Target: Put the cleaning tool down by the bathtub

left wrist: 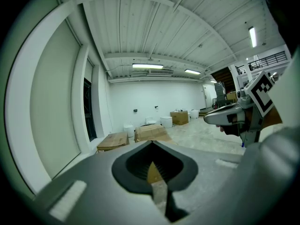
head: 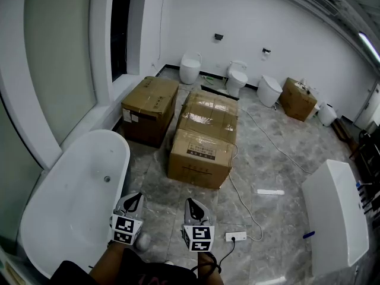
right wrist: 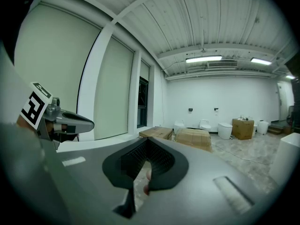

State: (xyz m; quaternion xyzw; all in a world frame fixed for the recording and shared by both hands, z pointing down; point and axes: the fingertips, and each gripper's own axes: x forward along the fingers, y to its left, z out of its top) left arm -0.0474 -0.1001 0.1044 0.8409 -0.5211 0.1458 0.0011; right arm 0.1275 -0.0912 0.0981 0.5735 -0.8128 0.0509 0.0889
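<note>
Three cardboard boxes (head: 199,156) sit close together on the marble floor (head: 270,159). Toilets (head: 236,79) line the far wall, and a white power strip (head: 236,237) lies on the floor with its cable (head: 254,221)

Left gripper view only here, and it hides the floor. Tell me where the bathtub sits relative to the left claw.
Observer: In the head view the white bathtub lies just to the left of the left claw, with its rim close beside it.
Operator: Report what the right claw carries.
Observer: Nothing. In the right gripper view the right claw has its jaws together with no tool between them.
Operator: Name what lies on the floor by the right claw.
Observer: A white power strip, just to its right in the head view.
</note>
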